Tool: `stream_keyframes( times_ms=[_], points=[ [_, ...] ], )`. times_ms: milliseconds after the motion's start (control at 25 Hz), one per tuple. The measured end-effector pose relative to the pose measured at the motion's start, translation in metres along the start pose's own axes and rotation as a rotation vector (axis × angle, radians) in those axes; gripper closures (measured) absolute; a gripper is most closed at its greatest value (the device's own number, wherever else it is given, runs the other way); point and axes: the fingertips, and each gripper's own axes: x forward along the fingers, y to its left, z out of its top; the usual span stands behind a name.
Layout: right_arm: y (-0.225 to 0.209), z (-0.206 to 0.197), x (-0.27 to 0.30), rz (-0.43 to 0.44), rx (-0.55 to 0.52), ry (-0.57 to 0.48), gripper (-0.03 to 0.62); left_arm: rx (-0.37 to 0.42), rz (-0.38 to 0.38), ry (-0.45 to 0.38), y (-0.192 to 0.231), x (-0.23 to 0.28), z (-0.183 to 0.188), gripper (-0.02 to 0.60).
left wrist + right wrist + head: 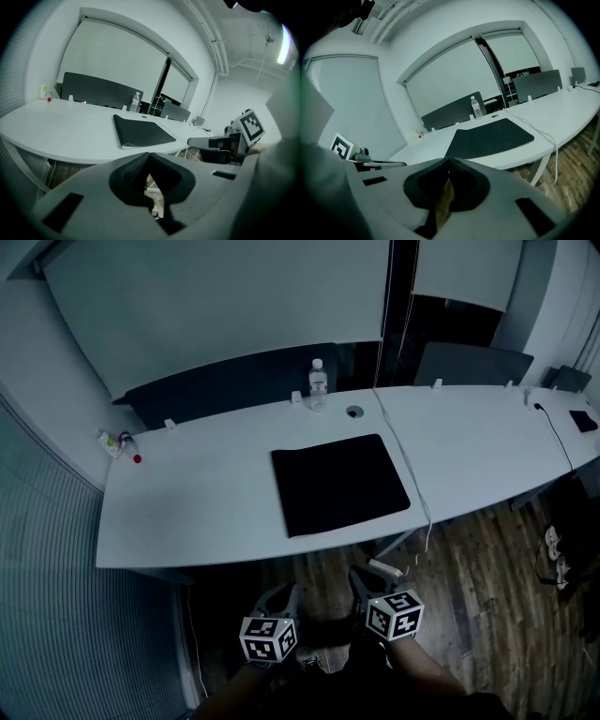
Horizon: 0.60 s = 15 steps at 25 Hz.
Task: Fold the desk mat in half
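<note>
- Our left gripper (284,596) and right gripper (361,579) hung short of the table (187,512), both empty with jaws pressed together.
- The mat (339,484) lay flat near the table's front edge, untouched.
- We judged that closed jaws could only shove the mat, and that the cable (412,474) beside it might snag.

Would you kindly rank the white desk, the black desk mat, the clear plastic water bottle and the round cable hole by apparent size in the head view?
Largest to smallest:
white desk
black rectangular desk mat
clear plastic water bottle
round cable hole
</note>
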Motion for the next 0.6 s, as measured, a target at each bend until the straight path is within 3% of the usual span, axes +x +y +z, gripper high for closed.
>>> stream_keyframes(
  times_ms=[280,600],
  points=[
    [0.044,-0.026,-0.017,-0.020,0.005,-0.015,0.572,-0.011,0.000,0.006,0.023,-0.043,-0.023,0.575],
    [0.063,-0.028,-0.035,-0.017,-0.025,-0.026,0.572,-0.052,0.032,-0.040,0.034,-0.070,-0.018,0.575]
  ],
)
